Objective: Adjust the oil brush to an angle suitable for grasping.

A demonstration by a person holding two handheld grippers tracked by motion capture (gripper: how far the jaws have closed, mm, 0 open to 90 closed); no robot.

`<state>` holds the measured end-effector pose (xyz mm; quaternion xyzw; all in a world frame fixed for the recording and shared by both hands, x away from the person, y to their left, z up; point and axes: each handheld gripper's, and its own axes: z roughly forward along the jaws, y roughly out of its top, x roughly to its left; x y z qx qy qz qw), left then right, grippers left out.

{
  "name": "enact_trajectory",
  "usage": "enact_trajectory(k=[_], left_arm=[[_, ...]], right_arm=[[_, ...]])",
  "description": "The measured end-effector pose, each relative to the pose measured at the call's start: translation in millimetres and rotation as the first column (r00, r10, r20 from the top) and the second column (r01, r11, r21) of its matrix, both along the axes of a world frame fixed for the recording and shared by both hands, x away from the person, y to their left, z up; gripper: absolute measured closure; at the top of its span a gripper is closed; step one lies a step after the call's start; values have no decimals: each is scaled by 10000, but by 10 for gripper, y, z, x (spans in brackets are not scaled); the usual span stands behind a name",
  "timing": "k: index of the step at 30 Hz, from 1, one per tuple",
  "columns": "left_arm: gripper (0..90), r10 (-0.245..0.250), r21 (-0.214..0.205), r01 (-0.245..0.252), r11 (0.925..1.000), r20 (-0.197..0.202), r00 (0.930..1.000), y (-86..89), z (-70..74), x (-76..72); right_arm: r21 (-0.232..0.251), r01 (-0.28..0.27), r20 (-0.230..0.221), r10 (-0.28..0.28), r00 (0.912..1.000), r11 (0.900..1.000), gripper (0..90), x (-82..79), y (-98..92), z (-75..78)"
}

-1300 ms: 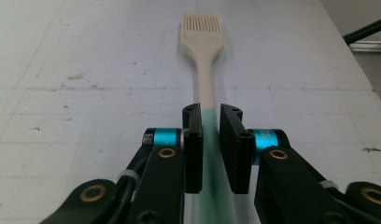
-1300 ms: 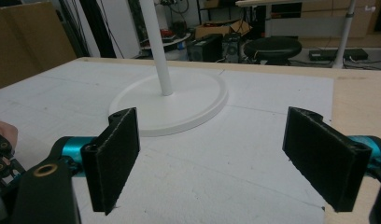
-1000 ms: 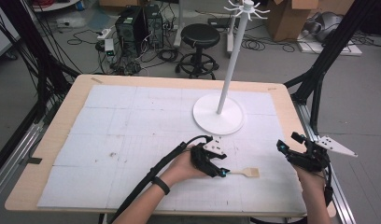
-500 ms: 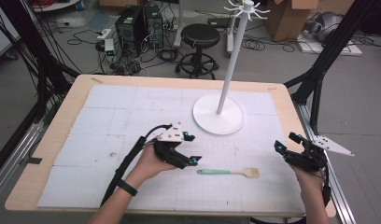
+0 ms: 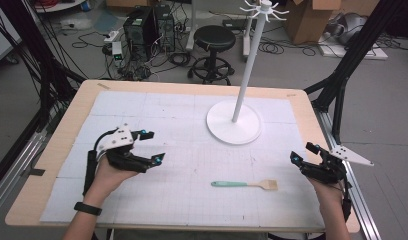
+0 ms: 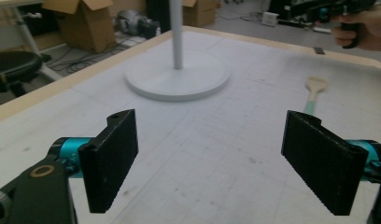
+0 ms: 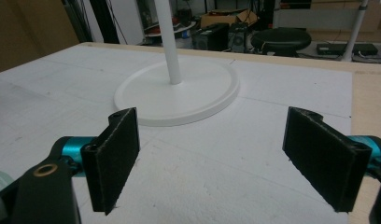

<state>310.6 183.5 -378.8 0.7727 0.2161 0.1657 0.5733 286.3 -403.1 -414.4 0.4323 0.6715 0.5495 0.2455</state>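
**One spatula down, both grippers empty**

Looks close to finished, judging by how things lie. Lies flat on the mat [image 5: 167, 115], the spatula [image 5: 244, 184], near the front edge, touched by nothing. Sits between the two grippers, well apart from the left, nearer the right, and in front of the stand [image 5: 234, 122] without touching its round base.

Left gripper [image 5: 154, 146]: released, jaws wide and only just opened, nothing between the pads, bare mat beyond them in the left gripper view. Right gripper [image 5: 303, 152]: likewise slack and wide, holding nothing, hovering at the table's right edge and aimed toward the stand.

Done, by this reading: setting the spatula down and letting go. Left, if anything: perhaps a pickup by the right gripper, or a hanging on the stand's hooks. Cannot say which from here.

Long axis: across the table, left to right, roughly parallel to the front edge. Teal handle toward the left gripper, wooden blade pointing right, toward the right gripper. No tilt, no prop under either end.
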Motion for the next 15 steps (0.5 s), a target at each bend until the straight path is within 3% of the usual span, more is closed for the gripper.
enact_trajectory(k=[5, 6, 10, 11, 13, 15], left_arm=[[187, 702, -253, -696, 9972, 231, 9973, 369, -49, -40], [184, 933, -442, -914, 9948, 426, 9947, 491, -71, -64], [178, 1294, -611, -1265, 9901, 456, 9905, 666, -114, -85], [177, 1625, -628, -1592, 9852, 512, 9854, 769, -141, -96], [174, 1748, -695, -1711, 9828, 504, 9833, 812, -156, -102], [173, 2030, -788, -1975, 9771, 695, 9767, 891, -184, -121]], right_arm=[[-47, 17, -65, -18, 10000, 10000, 182, 2, 13, -10], [-24, 13, -95, -13, 10000, 10000, 182, 1, 17, -12], [-67, -14, -56, 14, 10000, 10000, 182, 5, 20, -21], [-85, -23, -57, 22, 10000, 10000, 182, 5, 19, -23], [-93, -24, -93, 23, 10000, 10000, 182, 5, 17, -28], [-84, -36, -101, 35, 9999, 10000, 182, 5, 16, -31]])
